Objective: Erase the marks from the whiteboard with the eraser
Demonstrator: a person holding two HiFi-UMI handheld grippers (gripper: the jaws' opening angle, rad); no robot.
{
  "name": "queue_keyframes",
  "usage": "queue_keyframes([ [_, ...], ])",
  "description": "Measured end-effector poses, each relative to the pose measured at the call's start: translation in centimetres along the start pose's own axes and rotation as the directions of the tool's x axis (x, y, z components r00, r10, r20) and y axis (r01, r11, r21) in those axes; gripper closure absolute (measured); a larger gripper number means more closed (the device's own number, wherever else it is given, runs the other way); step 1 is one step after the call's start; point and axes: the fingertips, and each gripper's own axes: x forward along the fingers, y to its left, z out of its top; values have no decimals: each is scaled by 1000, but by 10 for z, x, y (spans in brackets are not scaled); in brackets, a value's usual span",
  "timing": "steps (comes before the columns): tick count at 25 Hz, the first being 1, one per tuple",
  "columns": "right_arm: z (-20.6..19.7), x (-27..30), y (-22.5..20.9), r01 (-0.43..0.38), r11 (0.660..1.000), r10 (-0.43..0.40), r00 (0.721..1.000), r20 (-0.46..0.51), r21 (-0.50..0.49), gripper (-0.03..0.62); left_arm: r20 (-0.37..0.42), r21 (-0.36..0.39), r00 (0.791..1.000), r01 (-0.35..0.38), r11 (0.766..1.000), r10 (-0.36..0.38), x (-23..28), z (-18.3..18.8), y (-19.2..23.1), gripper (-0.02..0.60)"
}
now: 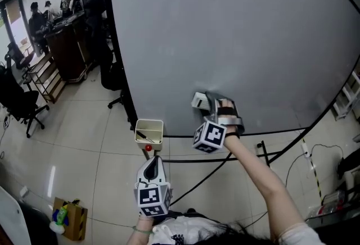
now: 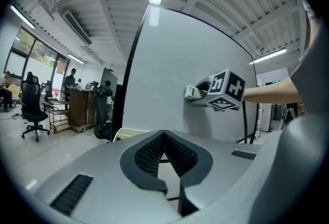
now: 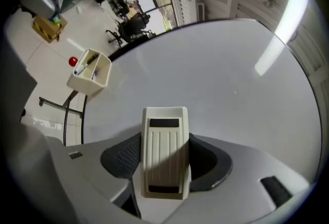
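Right gripper [image 3: 164, 155] clamped on eraser [image 3: 163, 135], held at whiteboard [image 3: 216, 63]; left gripper [image 2: 164, 136] closed, empty. Risk: eraser twisting loose in grip under uneven wiping pressure.

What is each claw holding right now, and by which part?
The right claw grips the eraser by its two long sides, around mid-length. The left claw is shut and holds nothing.

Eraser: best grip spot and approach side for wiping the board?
Pinch the eraser across its two long side edges near mid-length, coming from its ribbed plastic back, the side away from the whiteboard. That leaves the wiping face free towards the board. The right gripper is shut on it this way.
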Motion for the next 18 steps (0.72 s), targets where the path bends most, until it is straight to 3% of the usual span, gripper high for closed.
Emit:
queue_keyframes([
  [3, 92, 22, 24, 35, 993, -21, 993, 116, -116, 310, 5, 14, 1000, 22, 1000, -22, 2, 3, -10, 580],
  [6, 114, 28, 48, -21, 995, 35, 988, 147, -96, 312, 1, 35, 999, 45, 998, -46, 0, 2, -18, 580],
  [9, 72, 20, 43, -24, 997, 35, 988, 149, -76, 310, -6, 31, 1000, 21, 999, -21, -2, -1, -10, 580],
  [13, -28, 7, 22, 28, 995, -23, 998, 52, -92, 310, -6, 19, 1000, -3, 1000, 3, 1, -1, -1, 580],
  [16, -107, -3, 26, -57, 997, 52, 993, -107, -49, 309, -3, 17, 1000, 8, 1000, -8, 5, 0, -3, 580],
  [18, -117, -9, 24, -109, 994, 111, 982, -153, 21, 309, -9, 20, 1000, 16, 1000, -16, 8, -2, -5, 580],
])
